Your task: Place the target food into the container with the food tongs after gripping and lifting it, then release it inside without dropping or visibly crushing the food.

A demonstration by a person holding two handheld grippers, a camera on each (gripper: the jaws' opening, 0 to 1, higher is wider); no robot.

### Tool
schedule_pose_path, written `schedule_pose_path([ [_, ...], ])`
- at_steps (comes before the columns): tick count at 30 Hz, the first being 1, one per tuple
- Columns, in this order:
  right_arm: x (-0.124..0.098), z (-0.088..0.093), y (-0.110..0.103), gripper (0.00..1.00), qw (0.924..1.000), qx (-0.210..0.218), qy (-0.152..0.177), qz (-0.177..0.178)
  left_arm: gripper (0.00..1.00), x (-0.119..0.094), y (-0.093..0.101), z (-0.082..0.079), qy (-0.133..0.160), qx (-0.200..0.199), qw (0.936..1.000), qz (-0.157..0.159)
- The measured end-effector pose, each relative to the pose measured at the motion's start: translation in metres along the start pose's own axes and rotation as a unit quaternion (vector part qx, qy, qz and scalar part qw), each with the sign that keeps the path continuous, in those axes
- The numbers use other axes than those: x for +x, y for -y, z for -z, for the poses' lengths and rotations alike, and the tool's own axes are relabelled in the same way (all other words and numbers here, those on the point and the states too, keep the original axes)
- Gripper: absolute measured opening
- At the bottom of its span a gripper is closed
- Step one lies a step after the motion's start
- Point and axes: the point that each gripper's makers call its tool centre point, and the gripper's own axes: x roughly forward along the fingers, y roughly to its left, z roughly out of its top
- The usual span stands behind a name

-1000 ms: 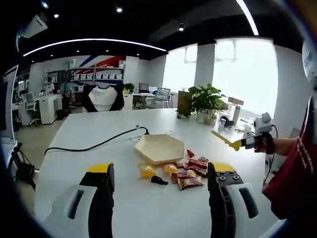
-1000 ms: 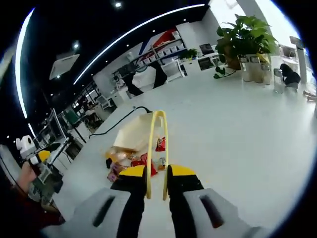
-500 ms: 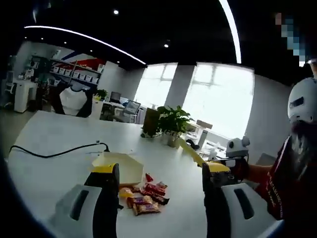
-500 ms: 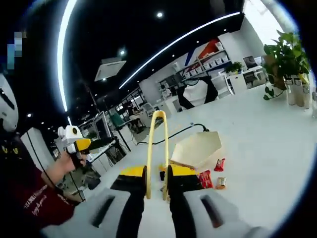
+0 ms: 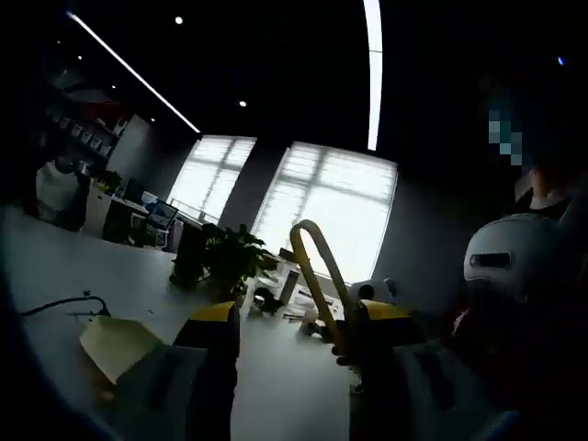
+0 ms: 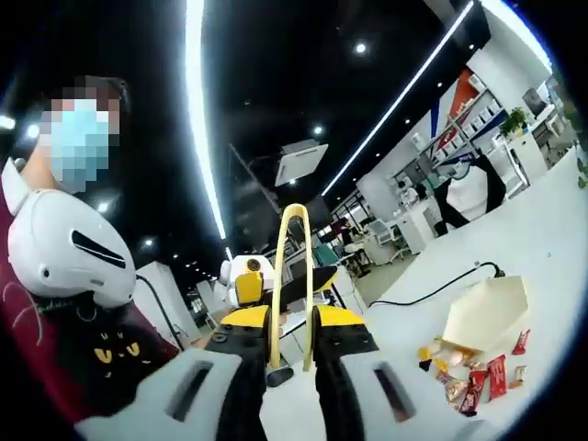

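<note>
The right hand-held gripper (image 6: 290,335), at the lower centre of the right gripper view, has its jaws clamped together on the yellow food tongs (image 6: 292,266), which rise as a closed loop toward the middle of the frame. In the left gripper view the same tongs appear at centre right, just beside the right-hand jaw of the left hand-held gripper (image 5: 289,335); its 2 jaws stand apart with nothing between them.

Task status: not started on the food. The packaged snacks (image 6: 478,372) lie in a loose pile on the white worktop (image 6: 551,230) at the lower right of the right gripper view, touching or just beside the pale hexagonal container (image 6: 485,312). No item is seen inside the container, and the tongs point away from the pile, toward the person. In the left gripper view the container (image 5: 115,342) sits at the lower left.

Remaining steps, as judged: bring the tongs to the pile, grip 1 item, lift it, carry it over the container and release it there.

Labels: the red and orange wrappers are too small to read. No legible writing elsewhere.
</note>
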Motion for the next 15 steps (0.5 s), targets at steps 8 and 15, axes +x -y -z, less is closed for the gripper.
schedule_pose_path([
  [8, 0.004, -0.01, -0.025, 0.14, 0.9991, -0.013, 0.014, -0.038, 0.49, 0.015, 0.032, -0.022, 0.033, -0.019, 0.9978, 0.055],
  [15, 0.006, -0.013, -0.043, 0.14, 0.9972, -0.023, 0.015, -0.069, 0.42, 0.017, 0.052, -0.038, 0.059, -0.038, 0.9934, 0.091],
])
